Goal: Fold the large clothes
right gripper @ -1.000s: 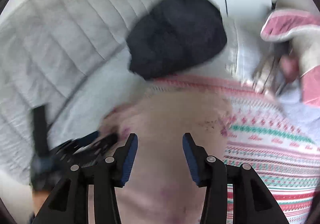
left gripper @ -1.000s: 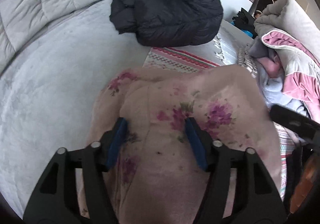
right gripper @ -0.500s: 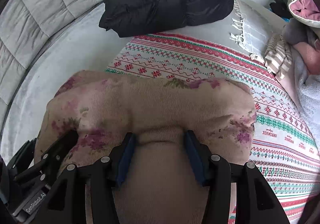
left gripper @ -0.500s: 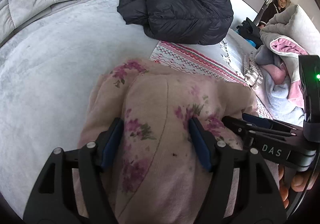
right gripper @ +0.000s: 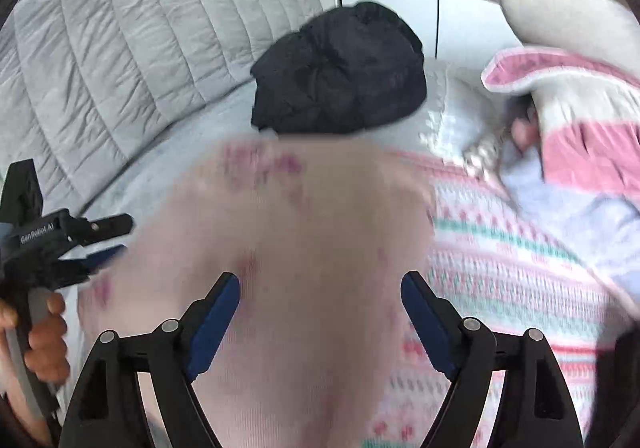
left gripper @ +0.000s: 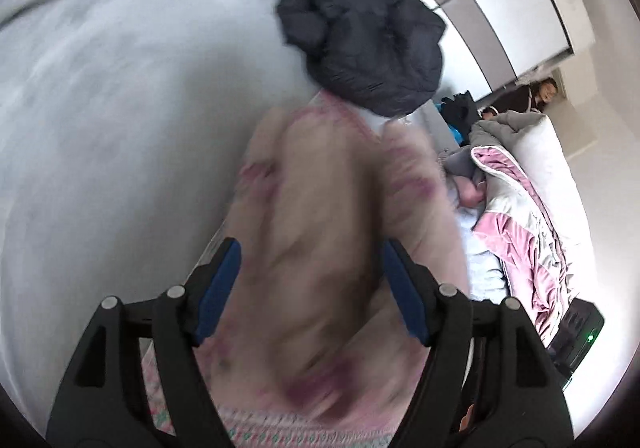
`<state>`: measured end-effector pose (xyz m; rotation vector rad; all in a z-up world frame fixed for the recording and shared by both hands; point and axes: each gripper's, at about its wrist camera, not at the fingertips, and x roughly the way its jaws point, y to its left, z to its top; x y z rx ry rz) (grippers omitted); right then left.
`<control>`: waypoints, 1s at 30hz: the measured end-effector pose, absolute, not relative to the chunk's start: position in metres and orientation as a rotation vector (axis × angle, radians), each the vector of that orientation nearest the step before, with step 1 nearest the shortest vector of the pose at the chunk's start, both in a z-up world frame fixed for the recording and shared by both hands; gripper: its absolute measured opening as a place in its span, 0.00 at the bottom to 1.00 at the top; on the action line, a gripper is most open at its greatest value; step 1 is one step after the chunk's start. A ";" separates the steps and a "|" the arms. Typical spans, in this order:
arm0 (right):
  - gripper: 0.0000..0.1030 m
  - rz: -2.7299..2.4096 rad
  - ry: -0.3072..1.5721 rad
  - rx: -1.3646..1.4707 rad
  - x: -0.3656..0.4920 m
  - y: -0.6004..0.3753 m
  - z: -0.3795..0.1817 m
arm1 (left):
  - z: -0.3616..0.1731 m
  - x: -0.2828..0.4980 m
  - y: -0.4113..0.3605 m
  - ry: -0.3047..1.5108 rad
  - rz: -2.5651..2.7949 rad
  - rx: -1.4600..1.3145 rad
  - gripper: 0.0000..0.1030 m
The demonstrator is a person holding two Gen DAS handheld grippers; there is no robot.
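Note:
A pale pink garment with purple flowers [left gripper: 328, 228] lies bunched on the bed, blurred by motion in both views. My left gripper [left gripper: 312, 276] points down over it. Its jaws are opening, with the cloth showing between the blue pads. In the right wrist view the left gripper [right gripper: 116, 238] reaches the left edge of the garment [right gripper: 304, 228] with its tips bare, and a hand [right gripper: 44, 344] grips its handle. My right gripper [right gripper: 320, 288] hovers above the garment's near part. Its jaws are opening wide, and the pads stand clear of the cloth.
A black puffer jacket [left gripper: 360, 39] [right gripper: 340, 75] lies beyond the garment. A patterned pink, white and green knit [right gripper: 500, 268] lies under it to the right. Pink and grey bedding [left gripper: 520, 228] [right gripper: 580, 119] is piled at the right. A quilted headboard [right gripper: 120, 47] stands at the left. A person [left gripper: 536, 95] is at the far right.
The right jaws, pinched on a fold of the garment half a second ago, now stand wide apart. Both hands have swung sideways, the left one rolling, and both views have blurred.

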<state>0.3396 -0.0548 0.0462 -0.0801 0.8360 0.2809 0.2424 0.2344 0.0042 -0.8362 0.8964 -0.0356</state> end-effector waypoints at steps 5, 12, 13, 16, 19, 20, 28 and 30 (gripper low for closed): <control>0.82 0.263 0.871 0.105 0.327 -0.090 0.036 | -0.048 0.224 0.235 1.010 -0.063 -0.949 0.72; 0.82 0.302 0.891 0.253 0.326 -0.114 0.020 | -0.045 0.212 0.236 0.966 -0.124 -0.984 0.72; 0.82 0.301 0.903 0.289 0.327 -0.120 0.015 | -0.050 0.211 0.235 0.974 -0.132 -0.999 0.72; 0.82 0.334 0.924 0.396 0.328 -0.133 0.000 | -0.070 0.214 0.227 1.047 -0.161 -1.025 0.72; 0.84 0.379 0.944 0.493 0.327 -0.145 -0.013 | -0.072 0.215 0.225 1.045 -0.165 -1.000 0.73; 0.86 0.389 0.949 0.511 0.328 -0.146 -0.016 | -0.072 0.214 0.226 1.045 -0.168 -0.991 0.73; 1.00 0.528 0.979 0.771 0.347 -0.160 -0.060 | -0.074 0.223 0.217 1.049 -0.154 -0.935 0.73; 1.00 0.585 0.978 0.840 0.352 -0.161 -0.073 | -0.075 0.226 0.214 1.049 -0.152 -0.934 0.73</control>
